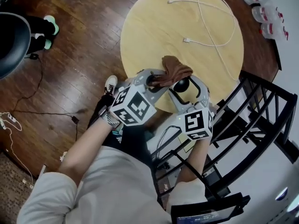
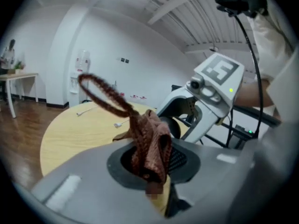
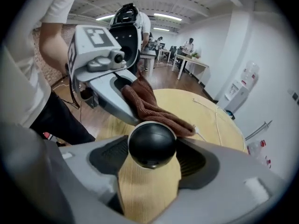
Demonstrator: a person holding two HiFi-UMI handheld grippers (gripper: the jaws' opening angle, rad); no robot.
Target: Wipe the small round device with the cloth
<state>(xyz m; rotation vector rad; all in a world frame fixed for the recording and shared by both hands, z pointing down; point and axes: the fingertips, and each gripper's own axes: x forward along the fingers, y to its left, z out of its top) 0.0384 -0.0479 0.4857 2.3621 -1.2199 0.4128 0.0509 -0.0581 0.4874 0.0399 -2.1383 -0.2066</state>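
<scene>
Right gripper view: the right gripper (image 3: pixel 150 168) stands with its jaws spread wide. The small round device (image 3: pixel 152 145), a black ball with a pale rim, is wedged between the pads, which appear to press on both its sides. The grip looks meant to keep the ball from rolling while it is cleaned. It is held just over the near edge of the round wooden table (image 1: pixel 154 27).

From the left, the left gripper (image 2: pixel 150 174) has its jaws pinched together on a bunched brown cloth (image 2: pixel 150 141). A loop of the cloth stands up above the jaws. The free end is draped over the far upper side of the device and touches it there. One tool steadies and the other rubs, so the wipe looks to be under way.

Beyond the two tools the tabletop is bare except for a white charging cable (image 1: pixel 210 29), which trails in loose curves across the far right half, well clear of the work. On the wooden floor at the far right stand several plastic bottles (image 1: pixel 261 8), which play no part in the job.
</scene>
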